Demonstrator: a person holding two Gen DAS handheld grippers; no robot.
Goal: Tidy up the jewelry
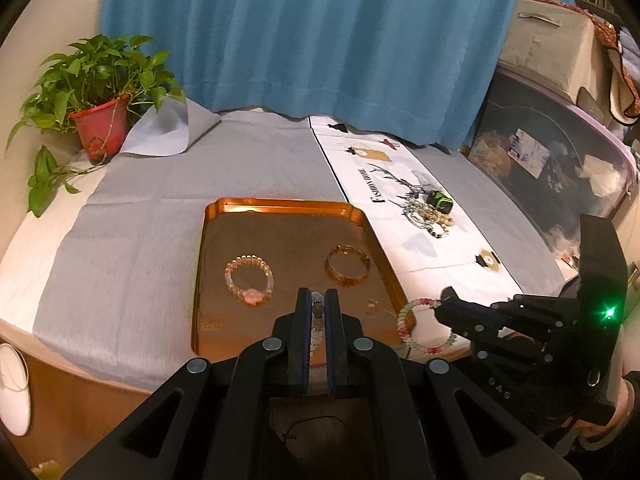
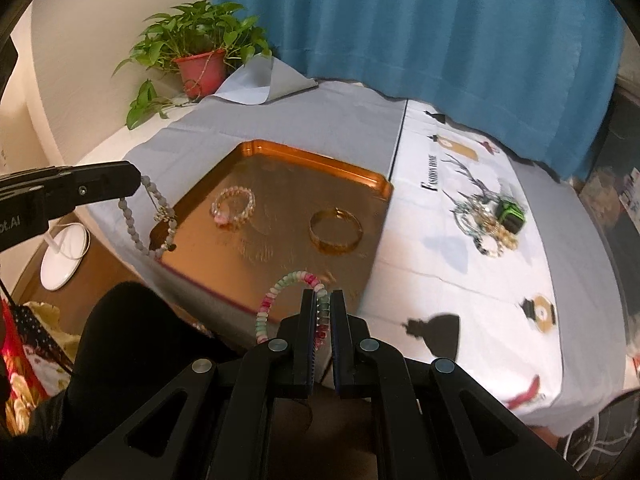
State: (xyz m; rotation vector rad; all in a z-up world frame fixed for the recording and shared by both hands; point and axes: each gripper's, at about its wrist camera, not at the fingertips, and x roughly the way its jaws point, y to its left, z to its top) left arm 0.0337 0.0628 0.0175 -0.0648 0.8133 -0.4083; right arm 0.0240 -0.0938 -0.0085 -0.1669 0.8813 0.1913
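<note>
Grey bead strand [image 2: 138,220] (mostly hidden btwn left jaws).

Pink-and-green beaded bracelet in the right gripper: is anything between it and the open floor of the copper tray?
Nothing visible blocks it. The pink-and-green beaded bracelet hangs over the copper tray's near edge. The gold bangle and the pale pink bead bracelet lie farther in, leaving bare floor between.

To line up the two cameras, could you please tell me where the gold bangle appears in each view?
Left wrist view: the gold bangle lies right of centre, in the tray's far right part.
Right wrist view: the gold bangle lies near the middle, by the tray's right edge.
Shared landmark: the orange tray.
</note>
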